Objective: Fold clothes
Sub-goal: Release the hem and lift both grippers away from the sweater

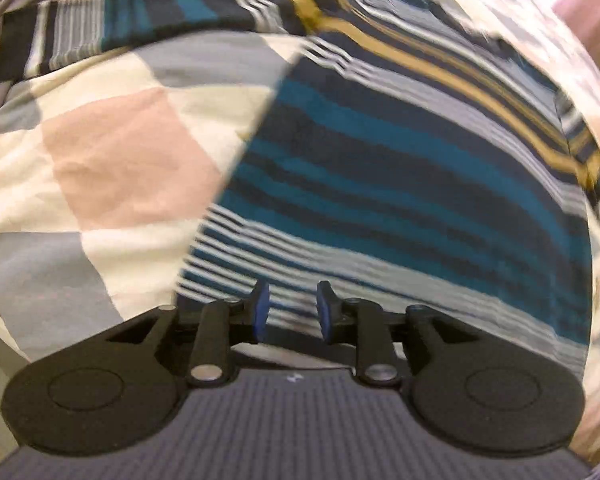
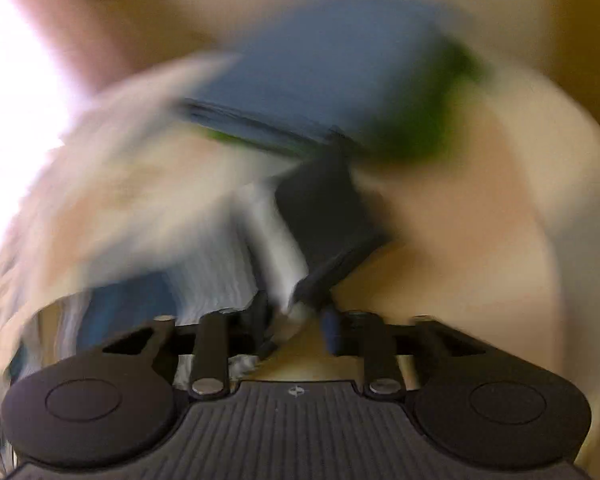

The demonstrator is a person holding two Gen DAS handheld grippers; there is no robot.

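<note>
A striped shirt (image 1: 400,168) in navy, teal, white and mustard lies spread on a patchwork bedspread (image 1: 112,152); one sleeve (image 1: 112,28) stretches to the far left. My left gripper (image 1: 290,310) is open and empty, its blue pads just above the shirt's near hem. In the right wrist view, which is badly blurred, my right gripper (image 2: 296,320) has dark and white striped cloth (image 2: 320,216) between its fingers, lifted off the bed.
A blue and green folded item (image 2: 340,92) lies further back in the right wrist view, blurred. The pastel bedspread (image 2: 480,220) also lies under the right gripper. Bright window light washes out the left edge.
</note>
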